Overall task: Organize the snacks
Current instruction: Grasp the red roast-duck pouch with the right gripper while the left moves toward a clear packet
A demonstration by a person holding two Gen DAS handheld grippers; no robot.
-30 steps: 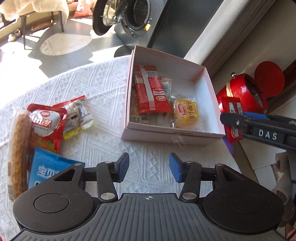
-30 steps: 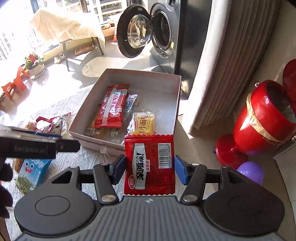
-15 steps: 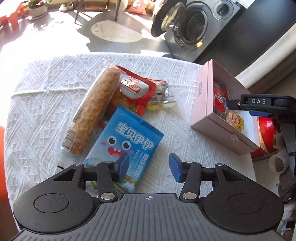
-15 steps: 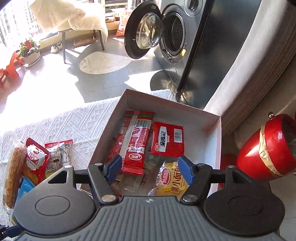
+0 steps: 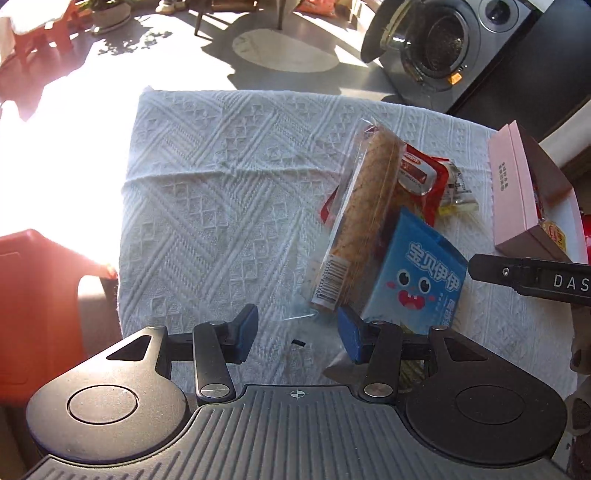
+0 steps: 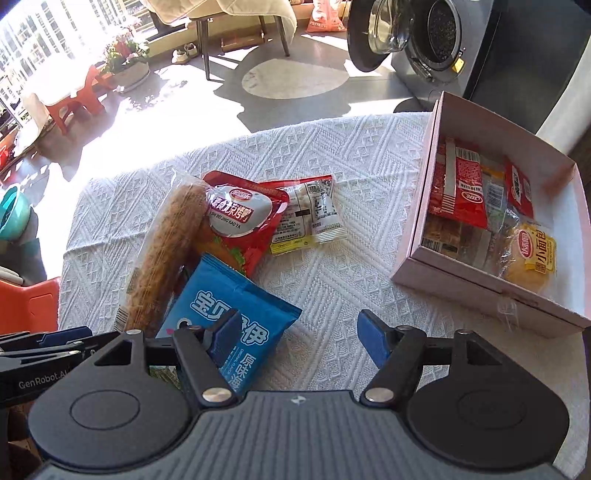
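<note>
Loose snacks lie together on the white cloth: a long brown bread stick in clear wrap (image 5: 369,210), a blue cartoon packet (image 5: 417,273), a red pouch (image 6: 240,218) and a small clear packet (image 6: 310,214). My left gripper (image 5: 297,328) is open above the cloth at the bread stick's near end, with only the wrapper's edge between its pads. My right gripper (image 6: 301,334) is open and holds nothing; its left finger hangs over the blue packet (image 6: 236,306). The pink box (image 6: 480,125) at the right holds red packets (image 6: 458,188) and a yellow bun (image 6: 532,258).
The white cloth (image 5: 207,206) covers a small table whose edges fall away to the floor. An orange stool (image 5: 37,295) stands by the table's left side. A washing machine with its door open (image 6: 406,33) is beyond the box.
The right gripper let the small red packet go into the box, opened wider and moved left toward the loose snacks. The left gripper swung left from the box to the bread stick.
</note>
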